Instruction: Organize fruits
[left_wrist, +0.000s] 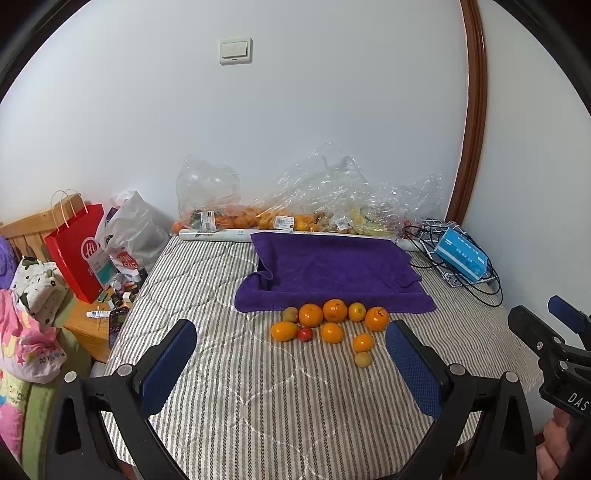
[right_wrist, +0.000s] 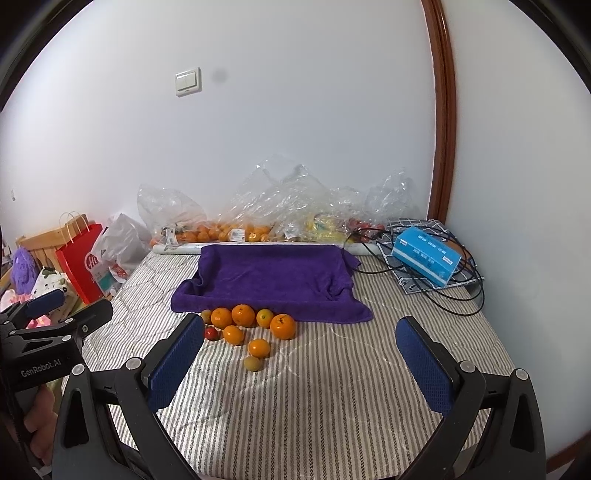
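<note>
Several loose fruits (left_wrist: 334, 325) (right_wrist: 243, 326) lie in a cluster on the striped bed: oranges, a small red fruit (left_wrist: 305, 334) (right_wrist: 211, 333) and a few greenish-brown ones. Just behind them lies a purple towel (left_wrist: 332, 273) (right_wrist: 273, 280). My left gripper (left_wrist: 291, 365) is open and empty, held above the bed in front of the fruits. My right gripper (right_wrist: 301, 358) is open and empty, a little to the right of the cluster. Each gripper shows at the edge of the other's view: the right one (left_wrist: 546, 325), the left one (right_wrist: 66, 306).
Clear plastic bags of fruit (left_wrist: 295, 218) (right_wrist: 258, 229) line the wall. A blue tissue box (left_wrist: 463, 256) (right_wrist: 426, 260) and black cables (right_wrist: 454, 299) lie at the back right. A red paper bag (left_wrist: 79, 251) (right_wrist: 83, 260) and clutter stand left of the bed.
</note>
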